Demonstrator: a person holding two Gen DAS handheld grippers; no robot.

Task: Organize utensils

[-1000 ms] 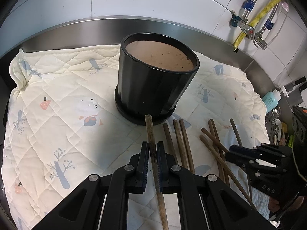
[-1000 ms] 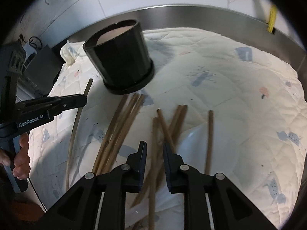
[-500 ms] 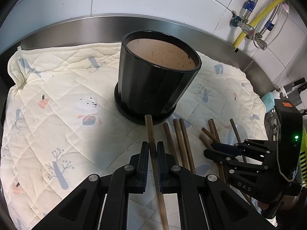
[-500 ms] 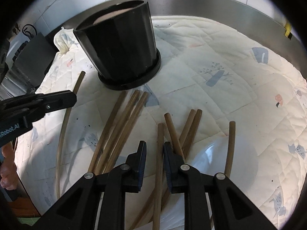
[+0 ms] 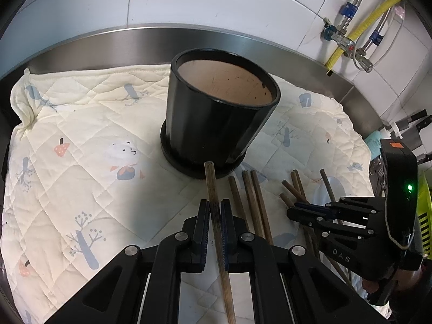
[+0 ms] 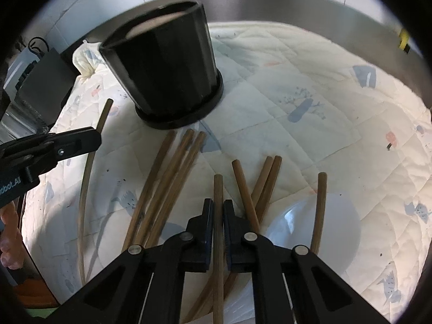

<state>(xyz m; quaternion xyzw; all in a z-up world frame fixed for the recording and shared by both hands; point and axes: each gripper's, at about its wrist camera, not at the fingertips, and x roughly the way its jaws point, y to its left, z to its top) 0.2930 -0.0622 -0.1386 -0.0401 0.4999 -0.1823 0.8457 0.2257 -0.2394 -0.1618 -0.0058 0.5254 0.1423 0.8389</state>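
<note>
A black pot (image 5: 218,124) with a brown inside stands on a saucer on the quilted mat (image 5: 81,145); it also shows in the right wrist view (image 6: 167,81). My left gripper (image 5: 215,210) is shut on a wooden chopstick (image 5: 212,186) whose tip points at the pot's base. My right gripper (image 6: 218,210) is shut on another chopstick (image 6: 218,189) among several loose chopsticks (image 6: 172,178) lying on the mat. The right gripper shows in the left wrist view (image 5: 297,212), low over the pile. The left gripper shows at the left of the right wrist view (image 6: 89,140).
A white plate (image 6: 337,224) lies under some chopsticks at the right. The steel counter rim (image 5: 135,37) and tiled wall run behind. Gas pipes (image 5: 351,32), a blue bottle (image 5: 378,143) and knives (image 5: 415,118) are at the far right.
My right gripper has moved forward and down into the chopstick pile and closed on one chopstick. My left gripper holds its chopstick in the same place.
</note>
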